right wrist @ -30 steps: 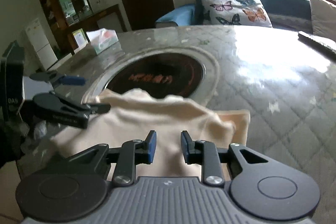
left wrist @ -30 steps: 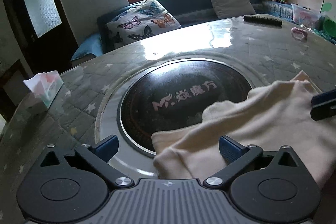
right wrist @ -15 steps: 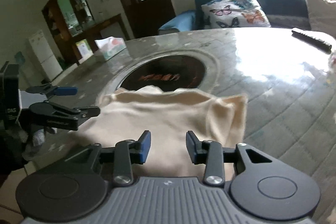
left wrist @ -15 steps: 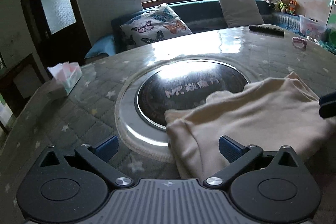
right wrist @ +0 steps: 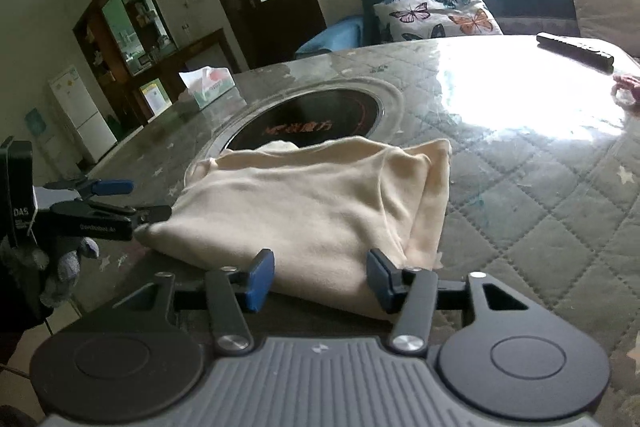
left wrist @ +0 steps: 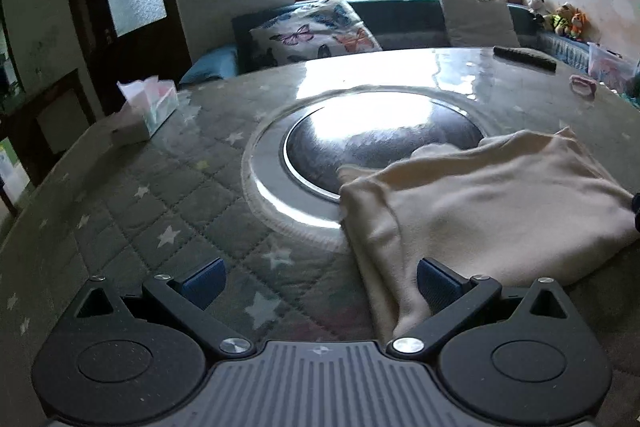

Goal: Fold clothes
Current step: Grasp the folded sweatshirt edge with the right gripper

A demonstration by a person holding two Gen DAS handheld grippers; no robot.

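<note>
A cream garment (left wrist: 480, 203) lies folded on the quilted round table, partly over the rim of the dark inset hob (left wrist: 384, 139). My left gripper (left wrist: 320, 279) is open wide at the garment's near left corner, and its right finger (left wrist: 436, 281) rests beside the cloth edge. In the right wrist view the same garment (right wrist: 320, 203) lies flat in front of my right gripper (right wrist: 320, 279), which is open with the cloth's near edge between its pads. The left gripper (right wrist: 140, 201) shows there at the garment's left corner, held by a gloved hand (right wrist: 68, 263).
A tissue box (left wrist: 148, 107) stands at the table's left edge. A black remote (left wrist: 524, 57) and a small pink item (left wrist: 582, 85) lie at the far right. Cushions (left wrist: 316, 35) on a bench sit behind the table. The table's near edge runs below both grippers.
The right gripper's fingers have spread from nearly shut to open. Both grippers have drawn back towards the near edge. The garment now lies flatter on the table.
</note>
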